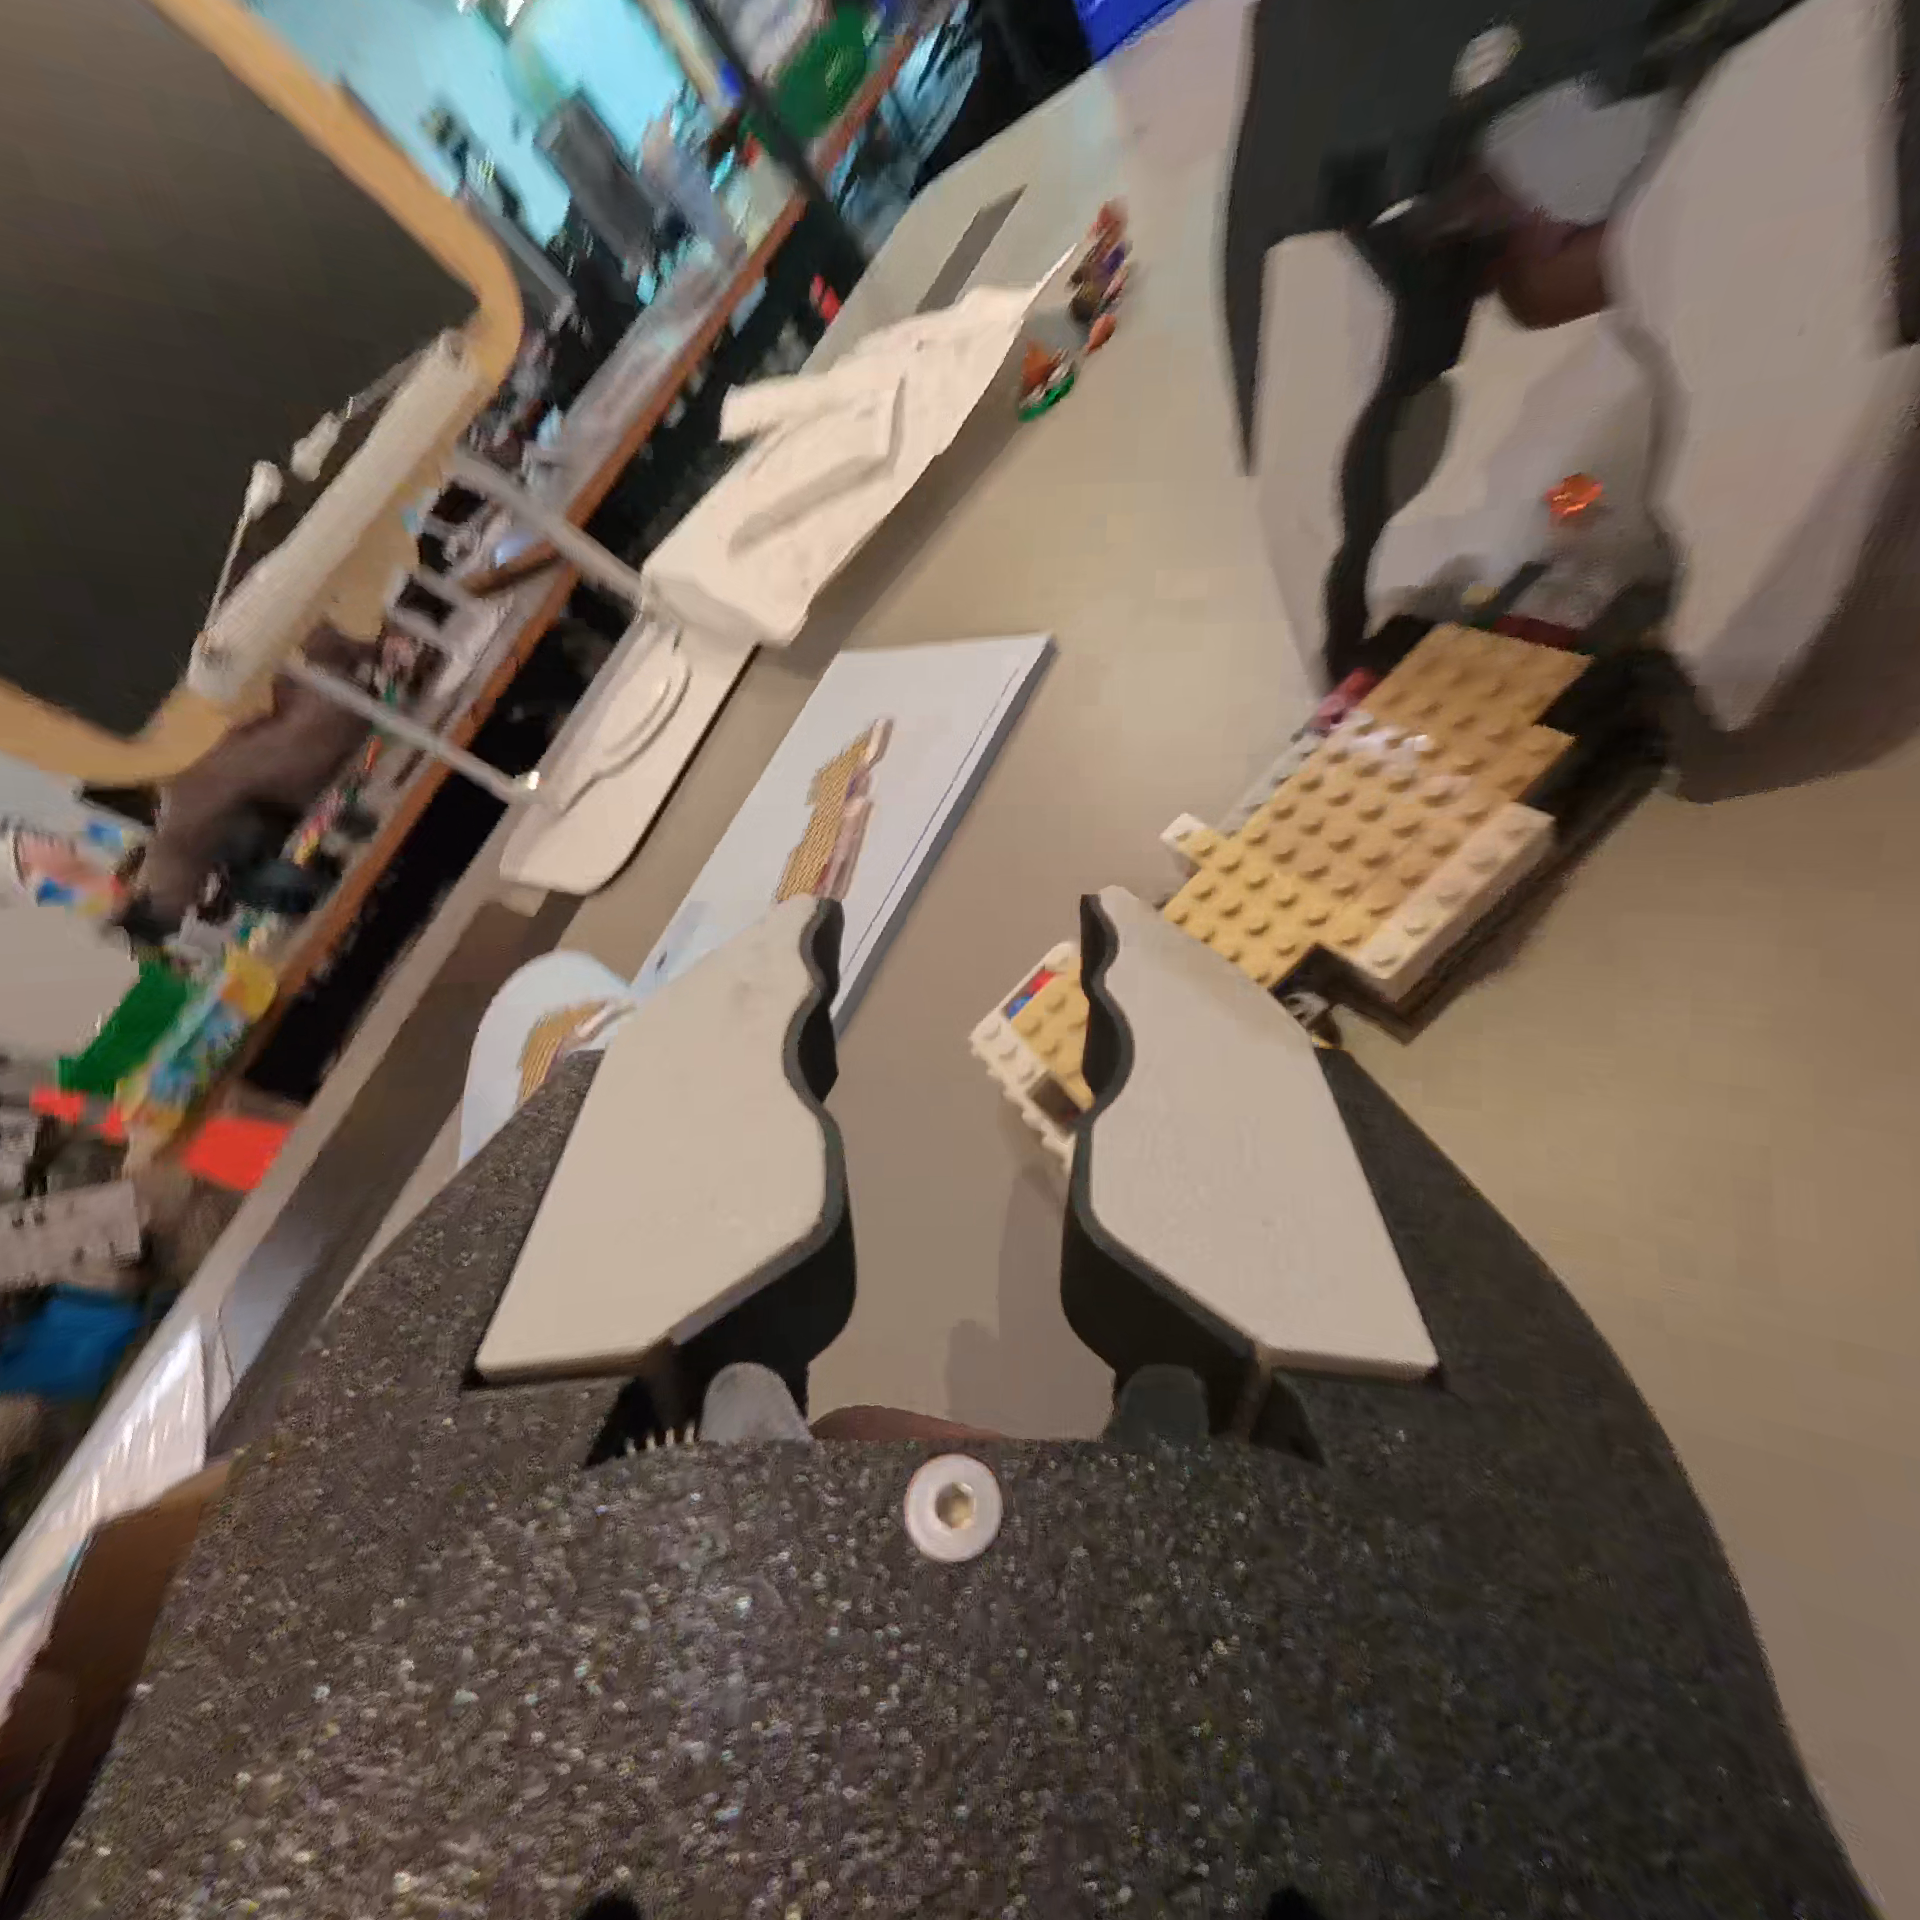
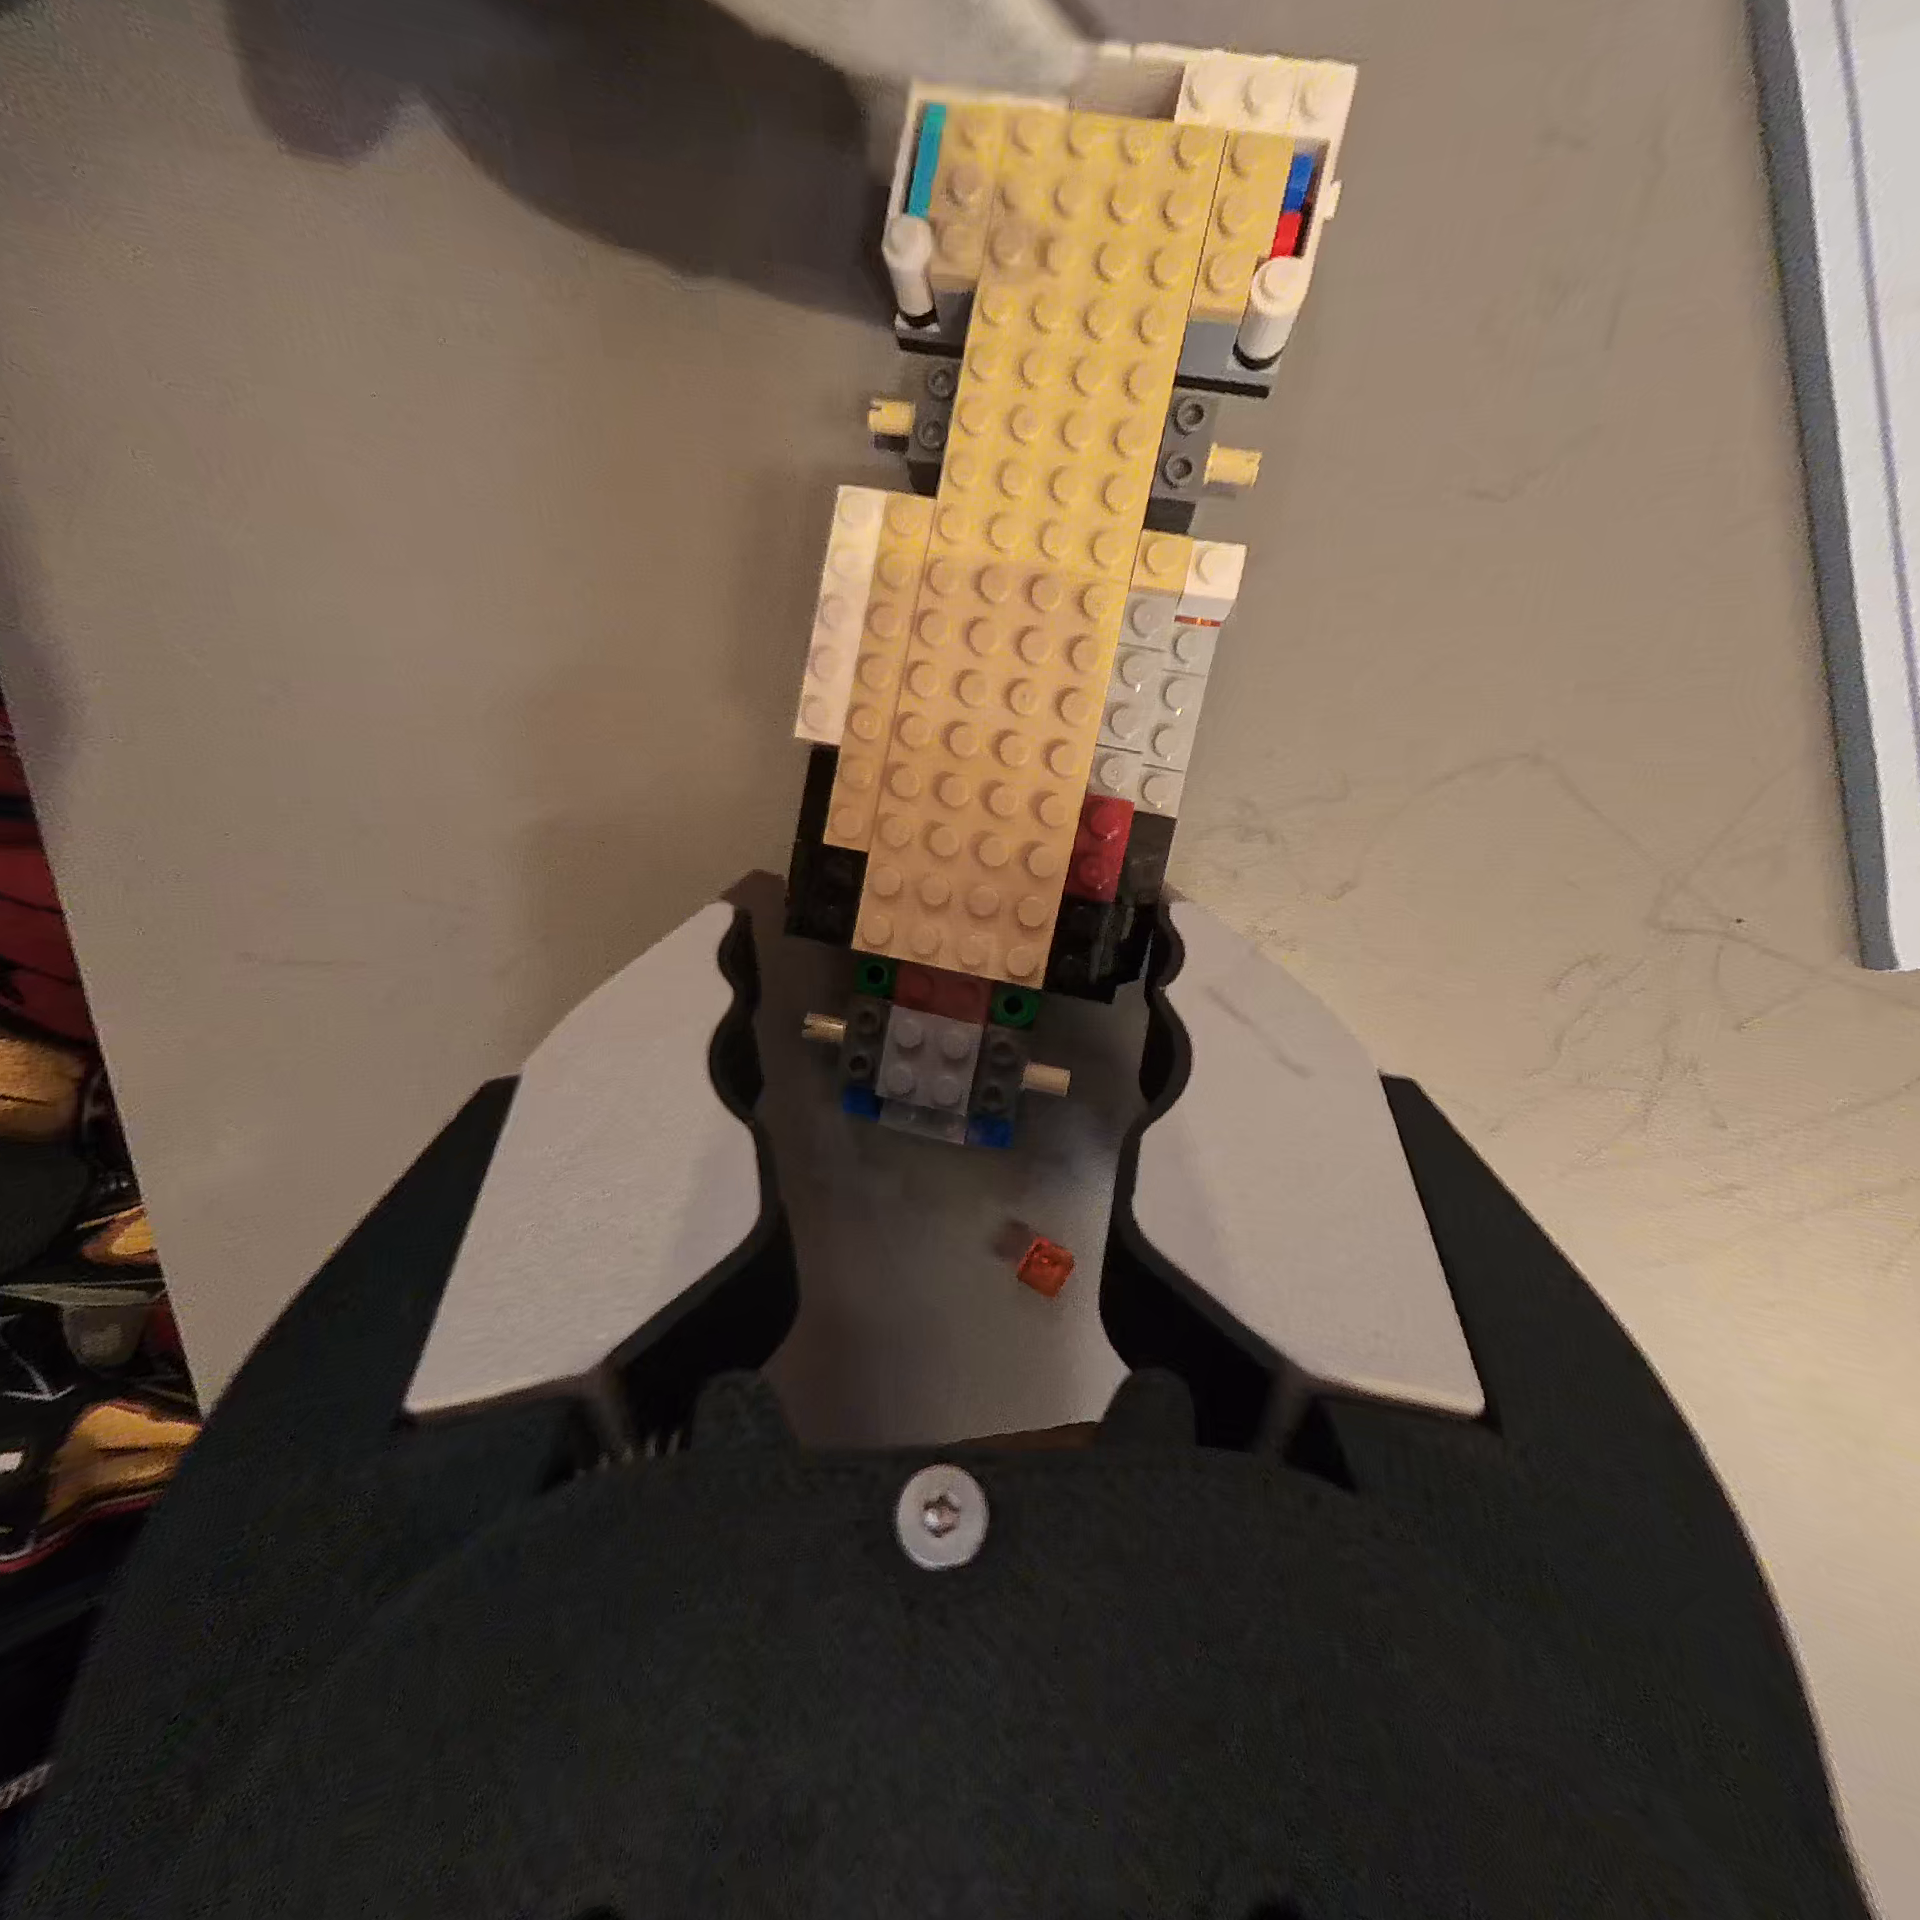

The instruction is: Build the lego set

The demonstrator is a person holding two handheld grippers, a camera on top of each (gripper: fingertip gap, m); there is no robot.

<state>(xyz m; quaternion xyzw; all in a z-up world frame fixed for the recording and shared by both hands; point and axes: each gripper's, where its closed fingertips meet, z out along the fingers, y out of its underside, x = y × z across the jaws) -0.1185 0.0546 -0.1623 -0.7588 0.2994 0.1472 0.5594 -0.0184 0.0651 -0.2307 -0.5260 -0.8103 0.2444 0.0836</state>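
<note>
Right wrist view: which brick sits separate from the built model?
The small orange brick, alone between the fingers of the right tongs, short of the model and its near end. Every other brick is joined into that long tan-topped model.

White cloth [image 1: 831,457]; pale blue booklet [image 1: 935,727]; grey table [image 1: 1143,540].

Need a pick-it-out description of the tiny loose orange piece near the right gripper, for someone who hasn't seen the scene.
Start at the long tan-topped brick model lying on the grey table. Follow it to its near end, which sits between the open fingers of the right gripper. Just past that end, alone on the table, lies the small translucent orange stud piece, the only loose brick there, touching nothing.
</note>
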